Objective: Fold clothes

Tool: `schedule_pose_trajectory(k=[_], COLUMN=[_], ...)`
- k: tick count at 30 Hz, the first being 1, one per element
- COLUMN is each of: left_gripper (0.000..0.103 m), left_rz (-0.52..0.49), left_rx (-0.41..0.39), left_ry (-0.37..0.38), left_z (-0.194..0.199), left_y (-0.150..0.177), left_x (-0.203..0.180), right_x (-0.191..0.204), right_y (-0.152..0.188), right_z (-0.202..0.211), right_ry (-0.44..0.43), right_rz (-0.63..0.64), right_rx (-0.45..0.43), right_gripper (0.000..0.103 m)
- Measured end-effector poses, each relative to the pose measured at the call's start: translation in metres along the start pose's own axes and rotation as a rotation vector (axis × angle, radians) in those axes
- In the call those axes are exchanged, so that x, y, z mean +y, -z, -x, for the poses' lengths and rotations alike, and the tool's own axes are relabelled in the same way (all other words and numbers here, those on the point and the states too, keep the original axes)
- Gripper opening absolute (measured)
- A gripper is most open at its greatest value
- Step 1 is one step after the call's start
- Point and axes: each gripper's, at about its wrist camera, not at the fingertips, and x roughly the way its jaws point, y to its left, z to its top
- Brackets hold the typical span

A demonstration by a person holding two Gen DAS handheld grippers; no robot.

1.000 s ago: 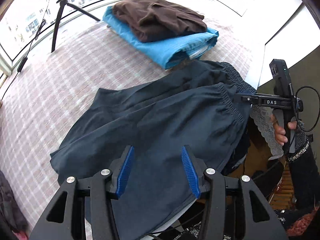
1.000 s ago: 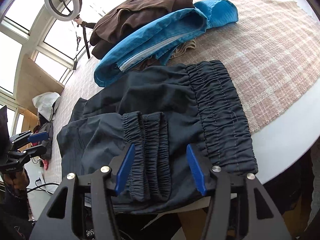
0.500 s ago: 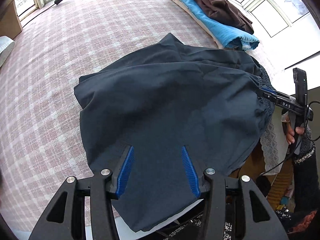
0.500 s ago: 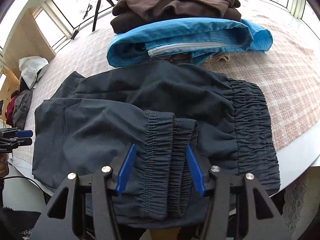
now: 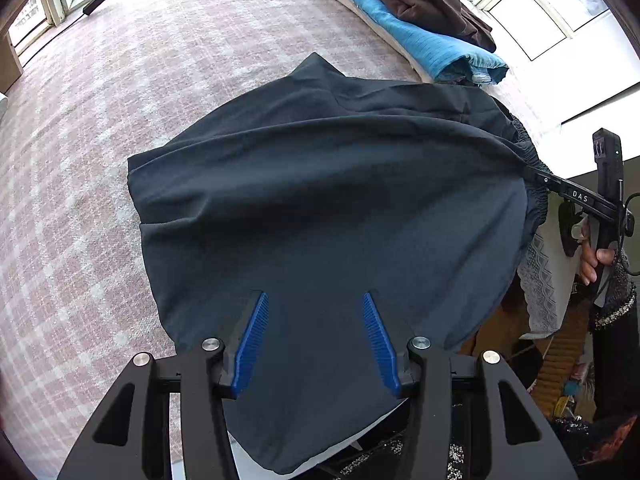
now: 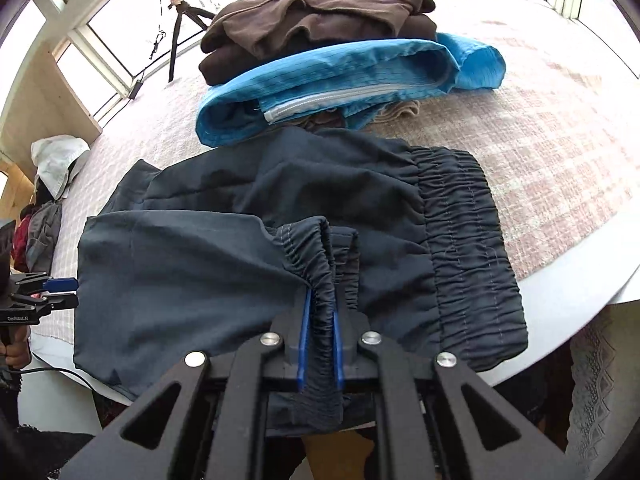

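1. The right gripper is clamped tight on a bunched elastic cuff of the dark navy trousers, lifting that fold slightly.
2. The left gripper hangs over the trousers' other end with its blue pads spread wide, holding nothing.
3. The trousers lie folded across the pink checked cloth at the table's near edge, waistband to the right.
4. Just behind them sits a stack: brown garment on a blue one.
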Motion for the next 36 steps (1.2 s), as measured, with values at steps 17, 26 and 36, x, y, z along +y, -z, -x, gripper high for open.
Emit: schedule_pose_trajectory(k=[17, 26, 36], left_gripper=[0.048, 0.048, 0.048], left_rz=[0.126, 0.14, 0.243], left_rx=[-0.082, -0.028, -0.077], left_ry=[-0.101, -0.061, 0.091], left_z=[0.01, -0.011, -0.008], left_y=[-0.036, -0.02, 0.047], left_x=[0.088, 0.096, 0.088], right_x=[0.004, -0.003, 0.048], right_y=[-0.012, -0.015, -0.059], right_z=[-0.038, -0.02, 0.052], right_ry=[-0.013, 0.007, 0.299], right_rz=[0.15, 0.155, 0.271], right_rx=[0.062, 0.052, -0.017], right_gripper=[0.06, 0.03, 0.044])
